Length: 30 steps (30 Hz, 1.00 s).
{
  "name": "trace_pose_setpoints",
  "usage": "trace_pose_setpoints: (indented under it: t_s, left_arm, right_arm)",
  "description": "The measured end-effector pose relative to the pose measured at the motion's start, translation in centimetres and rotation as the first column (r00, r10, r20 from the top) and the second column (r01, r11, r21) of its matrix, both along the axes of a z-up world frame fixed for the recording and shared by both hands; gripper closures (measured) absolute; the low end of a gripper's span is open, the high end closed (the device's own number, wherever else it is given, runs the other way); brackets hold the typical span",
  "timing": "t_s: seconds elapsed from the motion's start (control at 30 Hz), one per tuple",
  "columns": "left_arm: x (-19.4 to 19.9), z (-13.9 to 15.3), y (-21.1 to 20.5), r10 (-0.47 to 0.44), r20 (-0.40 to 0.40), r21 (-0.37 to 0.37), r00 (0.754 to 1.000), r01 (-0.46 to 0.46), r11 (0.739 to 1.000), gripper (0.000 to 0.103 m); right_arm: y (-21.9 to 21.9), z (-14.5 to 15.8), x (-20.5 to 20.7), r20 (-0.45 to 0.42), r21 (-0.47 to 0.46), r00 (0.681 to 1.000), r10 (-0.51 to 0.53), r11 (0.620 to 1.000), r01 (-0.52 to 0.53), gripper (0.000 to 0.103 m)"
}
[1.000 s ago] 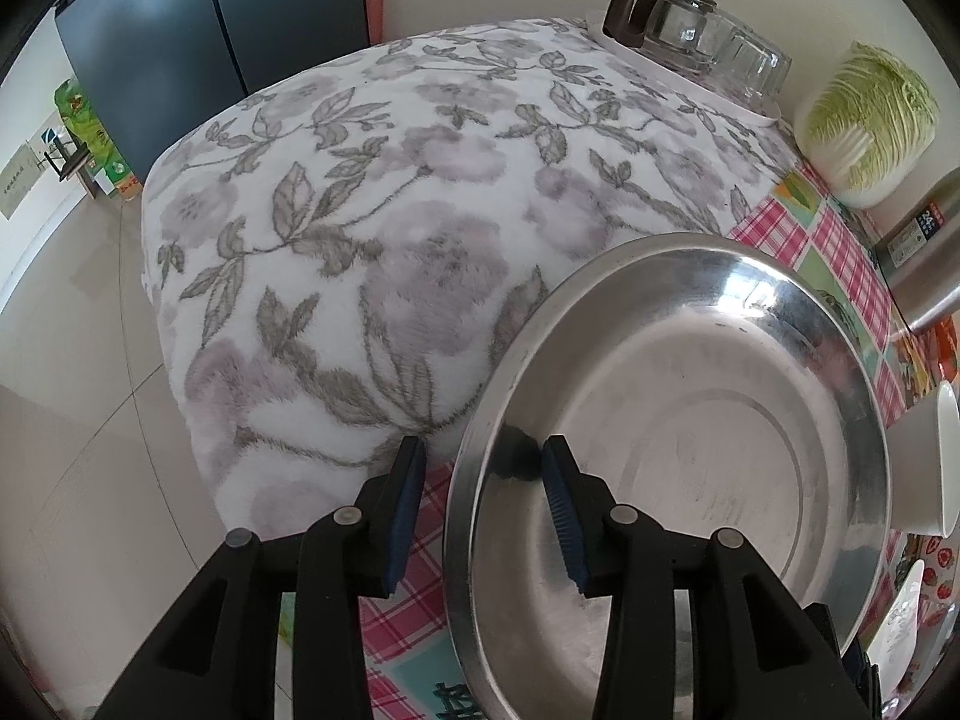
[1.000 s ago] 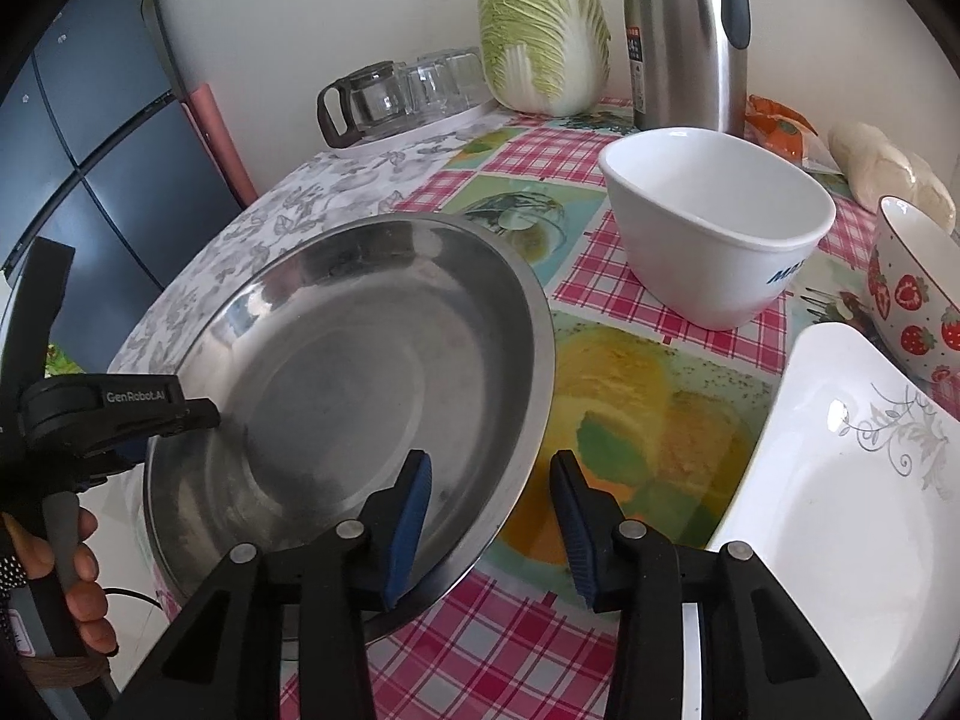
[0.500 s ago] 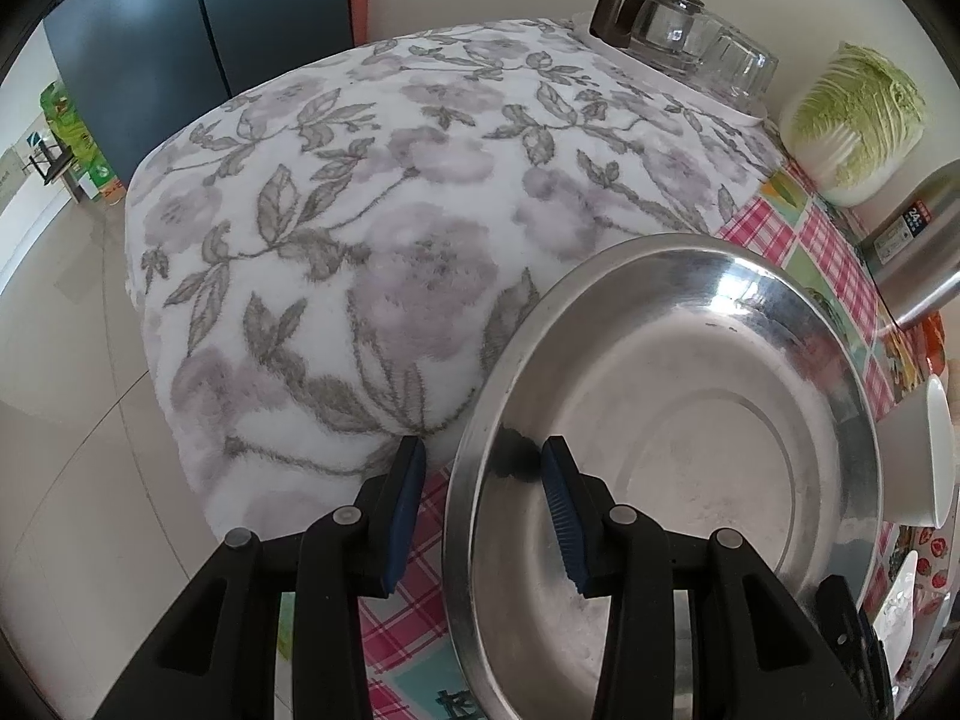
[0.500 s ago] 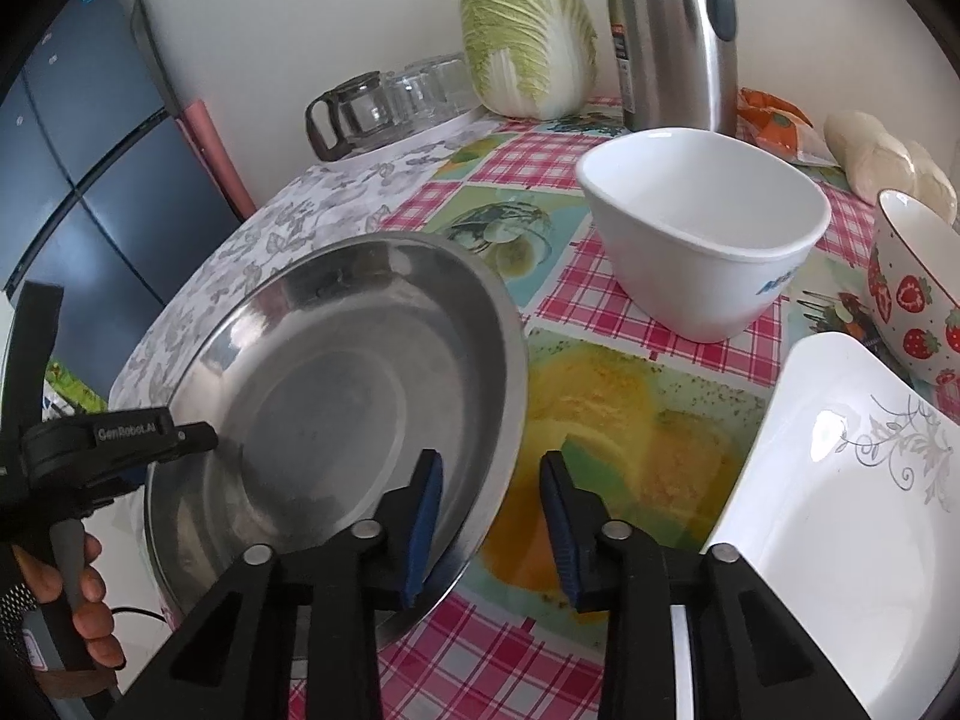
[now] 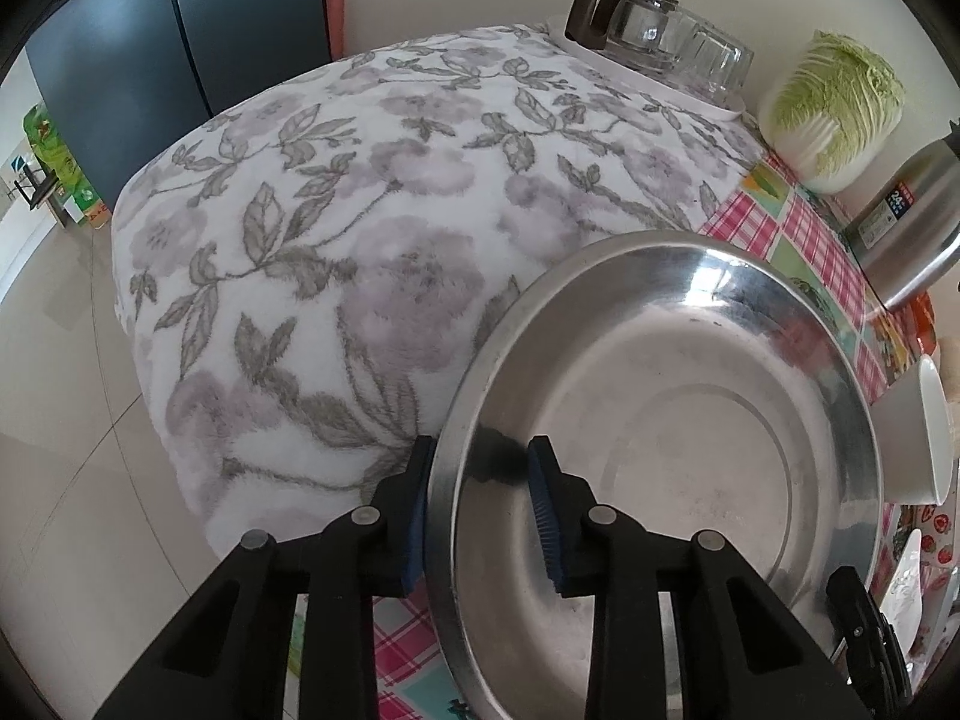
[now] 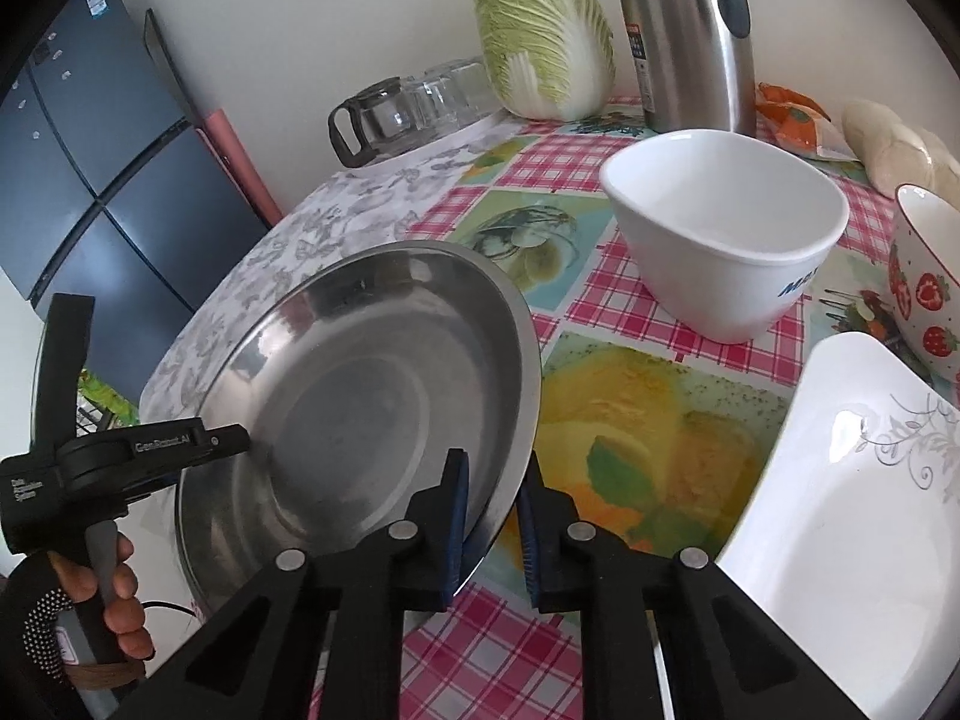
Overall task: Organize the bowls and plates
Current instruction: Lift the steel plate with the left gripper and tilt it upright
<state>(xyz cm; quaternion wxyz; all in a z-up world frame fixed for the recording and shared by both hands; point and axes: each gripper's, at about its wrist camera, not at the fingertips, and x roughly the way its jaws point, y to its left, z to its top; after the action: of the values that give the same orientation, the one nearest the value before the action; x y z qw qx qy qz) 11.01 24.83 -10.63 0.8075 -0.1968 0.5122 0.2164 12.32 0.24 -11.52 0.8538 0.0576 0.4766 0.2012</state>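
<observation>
A wide steel plate (image 5: 690, 450) (image 6: 360, 396) sits tilted at the table's near corner, partly on the floral cloth (image 5: 360, 210). My left gripper (image 5: 480, 498) straddles its rim, one pad outside and one over the inner wall, with the jaws closing and a gap still showing. On the opposite rim, my right gripper (image 6: 492, 516) is closing, and both blue pads are against the metal edge. A white bowl (image 6: 720, 240), a strawberry-print bowl (image 6: 924, 300) and a white square plate (image 6: 852, 480) stand to the right.
A cabbage (image 6: 546, 42), a steel thermos (image 6: 690, 30) and a glass jug (image 6: 384, 120) with upturned glasses line the back wall. A dark fridge (image 5: 150, 30) stands past the table's end. A hand (image 6: 114, 594) holds the left tool beyond the table edge.
Both pairs of jaws have narrowed around the steel plate's rim, the right pair much more. Neither hand has shifted, and the plate stays where it was.
</observation>
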Motion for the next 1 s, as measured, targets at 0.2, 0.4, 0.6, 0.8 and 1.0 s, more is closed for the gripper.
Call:
trace_pose_setpoints:
  t_s: [0.2,0.4,0.6,0.8,1.0]
  left_arm:
    - [-0.4,0.3,-0.3,-0.020,0.026,-0.034,0.999,0.021,0.999,0.077]
    - [-0.6,1.0,-0.7,-0.028,0.054,-0.068,0.998,0.032,0.997,0.078]
    - [-1.3,2.2,-0.9,-0.023,0.098,-0.083,0.995,0.031,0.996,0.078]
    - [-2.0,3.9,-1.7,-0.031,0.154,-0.078,0.988,0.043,0.996,0.078]
    - [-2.5,5.5,-3.1,-0.050,0.201,-0.076,0.978,0.067,0.995,0.078]
  right_arm:
    - [-0.7,1.2,-0.2,0.020,0.002,1.000,-0.006,1.000,0.006,0.086]
    - [-1.6,2.2,-0.5,0.033,0.011,0.999,-0.010,1.000,0.009,0.086]
    - [-1.9,3.6,-0.9,0.072,0.008,0.997,0.003,1.000,-0.003,0.086]
    - [-2.8,4.8,-1.3,0.092,0.024,0.996,0.001,1.000,-0.003,0.086]
    - [-4.1,6.5,-1.9,0.130,0.030,0.992,-0.003,1.000,-0.001,0.086]
